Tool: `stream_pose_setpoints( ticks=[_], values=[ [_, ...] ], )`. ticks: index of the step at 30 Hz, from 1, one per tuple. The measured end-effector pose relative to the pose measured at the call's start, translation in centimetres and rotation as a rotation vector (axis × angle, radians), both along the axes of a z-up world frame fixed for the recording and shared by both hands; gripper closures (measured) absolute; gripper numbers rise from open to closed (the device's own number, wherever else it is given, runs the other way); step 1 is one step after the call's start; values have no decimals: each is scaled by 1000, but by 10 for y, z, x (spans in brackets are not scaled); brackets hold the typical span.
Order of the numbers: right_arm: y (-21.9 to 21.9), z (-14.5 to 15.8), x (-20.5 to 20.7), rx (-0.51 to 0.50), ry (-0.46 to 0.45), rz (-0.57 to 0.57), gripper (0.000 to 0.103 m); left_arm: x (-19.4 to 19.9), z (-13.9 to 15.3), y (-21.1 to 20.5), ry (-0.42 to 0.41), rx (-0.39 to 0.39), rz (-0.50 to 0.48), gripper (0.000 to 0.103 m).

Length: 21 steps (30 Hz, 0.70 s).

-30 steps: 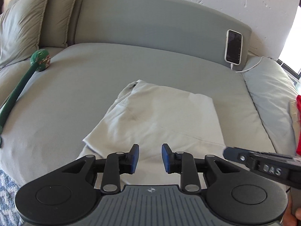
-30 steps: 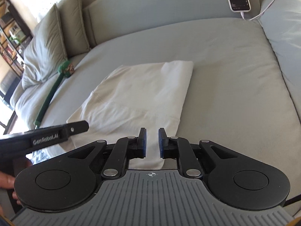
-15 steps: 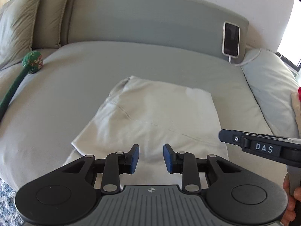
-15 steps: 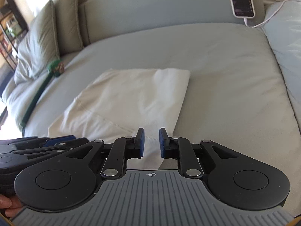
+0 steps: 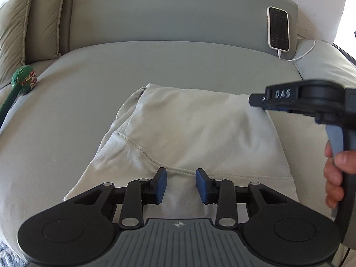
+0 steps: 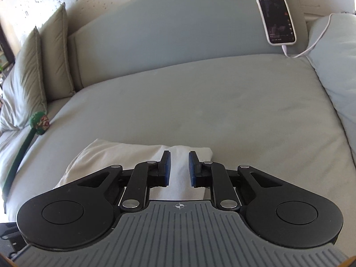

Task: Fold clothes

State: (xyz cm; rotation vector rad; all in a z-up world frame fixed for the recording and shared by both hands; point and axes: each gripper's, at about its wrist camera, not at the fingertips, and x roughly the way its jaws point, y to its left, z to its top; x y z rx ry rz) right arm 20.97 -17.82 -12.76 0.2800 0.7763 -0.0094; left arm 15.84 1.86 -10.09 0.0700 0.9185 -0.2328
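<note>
Left wrist view, left to right. Green stuffed toy (image 5: 22,82) with a round floral head lies at the far left edge of the grey sofa seat (image 5: 66,111), beside the olive cushions (image 5: 26,22). Folded cream sweatshirt (image 5: 191,138) lies flat mid-seat, well apart from the toy.

Left gripper (image 5: 180,184) sits over the near edge of the sweatshirt. Jaws spread, blue pads (image 5: 161,184) apart with bare fabric showing in the gap; nothing pinched. Whether the pads touch the cloth cannot be told.

Sweatshirt appearance: cream to off-white, folded into a rough rectangle, smooth top layer. A curved stitched seam crosses the near half, running just beyond the left fingertips. Left side shows stacked fold layers and a soft bunched corner at the far left. Right edge is a clean straight fold.

Right gripper (image 5: 253,100), marked "DAS", reaches in from the right, its tip at the far right corner of the sweatshirt. A hand (image 5: 336,173) grips its handle at the right border.

White phone (image 5: 278,28) leans on the grey backrest (image 5: 178,17), charging cable (image 5: 298,57) trailing right.

Right wrist view: right gripper (image 6: 179,169) hangs over the far right corner of the sweatshirt (image 6: 124,153). Jaws parted, white fabric visible between the pads, none clamped. Far edge of the garment ends just past the fingertips; bare seat beyond.
</note>
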Motion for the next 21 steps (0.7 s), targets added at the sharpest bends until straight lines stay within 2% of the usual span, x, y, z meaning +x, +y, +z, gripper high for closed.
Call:
stream_pose_setpoints(
  ticks=[1,4,5,8,9,10,11,12,14,16,19,21],
  values=[
    [3,-9,8,-29,56,23,84,1,0,-1,4,4,0,68],
    [8,-10,7,-91,87,63,86,2,0,-3,7,19,-4,68],
    [5,-7,-1,-69,91,64,85,1,0,-4,4,20,-5,68],
    [-7,4,-30,32,102,56,80,-6,11,-4,6,34,6,69],
    [-12,8,-39,66,105,53,70,-12,18,-2,-4,25,18,69],
    [-16,12,-49,100,109,51,64,-17,24,3,-18,11,21,65],
    [-20,16,-58,134,112,48,51,-23,31,9,-31,-5,21,58],
    [-24,20,-68,168,115,45,44,-28,37,14,-44,-21,20,56],
    [-33,28,-87,235,122,40,43,-37,42,27,-51,-44,28,43],
    [-41,36,-106,303,128,34,43,-44,47,43,-55,-60,41,36],
    [-50,32,-128,406,155,6,43,-48,50,65,-62,-51,89,31],
    [-55,23,-138,476,180,-23,43,-45,51,83,-45,-79,122,29]
  ],
)
